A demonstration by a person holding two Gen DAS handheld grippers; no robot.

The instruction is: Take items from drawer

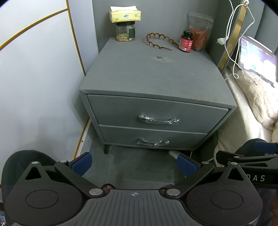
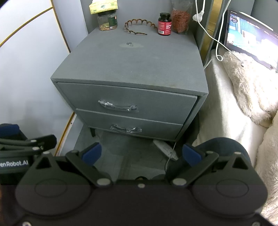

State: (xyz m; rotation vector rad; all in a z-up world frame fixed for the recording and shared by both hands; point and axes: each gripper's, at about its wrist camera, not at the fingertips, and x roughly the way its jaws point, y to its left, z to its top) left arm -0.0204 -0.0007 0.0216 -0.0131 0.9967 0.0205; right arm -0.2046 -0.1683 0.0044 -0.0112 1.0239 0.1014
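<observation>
A grey nightstand [image 1: 152, 76] [image 2: 132, 62] stands ahead with two drawers, both closed. The top drawer [image 1: 121, 111] [image 2: 156, 102] has a plastic-wrapped handle [image 1: 159, 119] [image 2: 118, 105]. The bottom drawer [image 1: 121, 135] [image 2: 156, 126] has a similar handle [image 1: 152, 141] [image 2: 126, 129]. My left gripper [image 1: 134, 164] is open and empty, held back above the floor in front of the drawers. My right gripper [image 2: 141, 153] is open and empty, at about the same distance. What the drawers hold is hidden.
On the nightstand top are a tissue box [image 1: 125, 14] on a jar of nuts [image 1: 125, 32], a brown headband [image 1: 159, 41], a red-labelled bottle [image 1: 186, 41] and a bag of red contents [image 1: 199, 33]. A bed with a furry blanket [image 2: 252, 83], a laptop [image 2: 252, 36] and white cables [image 1: 232, 43] lie right. A wall panel [image 1: 34, 69] stands left.
</observation>
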